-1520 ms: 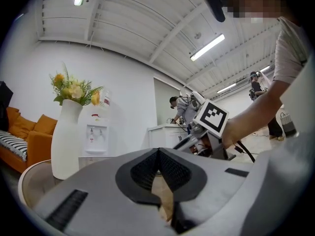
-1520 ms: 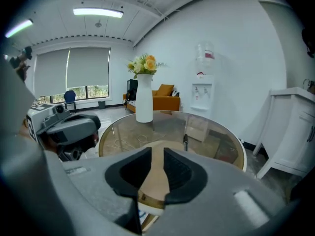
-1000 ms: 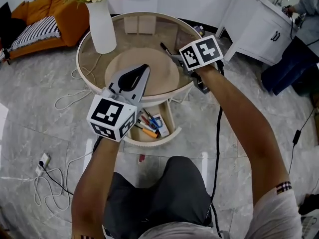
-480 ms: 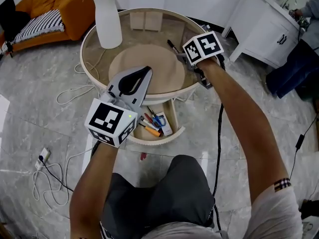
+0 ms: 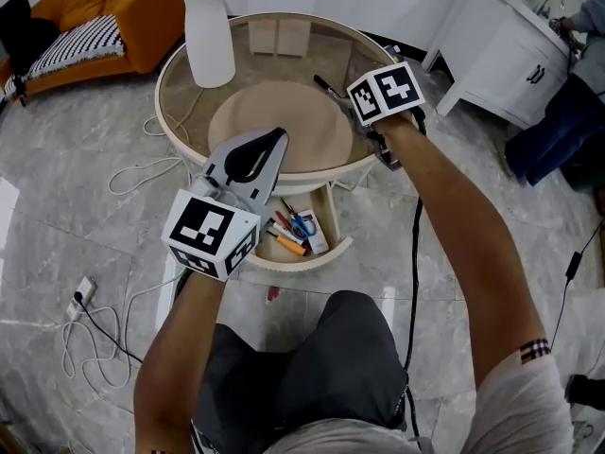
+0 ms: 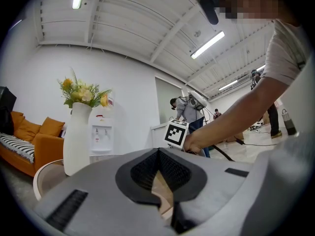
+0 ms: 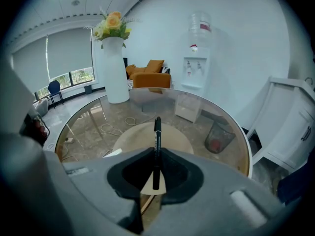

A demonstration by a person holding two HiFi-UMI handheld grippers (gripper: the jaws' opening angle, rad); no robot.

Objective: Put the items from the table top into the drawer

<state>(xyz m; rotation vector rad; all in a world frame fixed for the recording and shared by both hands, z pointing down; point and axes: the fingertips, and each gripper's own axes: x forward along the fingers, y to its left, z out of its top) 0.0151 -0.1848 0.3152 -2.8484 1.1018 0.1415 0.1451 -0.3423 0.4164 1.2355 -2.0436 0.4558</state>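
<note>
One pen (image 7: 157,132) sits clamped between right gripper (image 7: 156,152) fingers, which have just been closing on it, far end poking past them over the table (image 5: 161,78); left gripper (image 6: 158,154) fingers together, empty; drawer (image 5: 345,247) carry looks next.

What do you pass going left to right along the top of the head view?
sofa → vase → pen → cabinet
</note>
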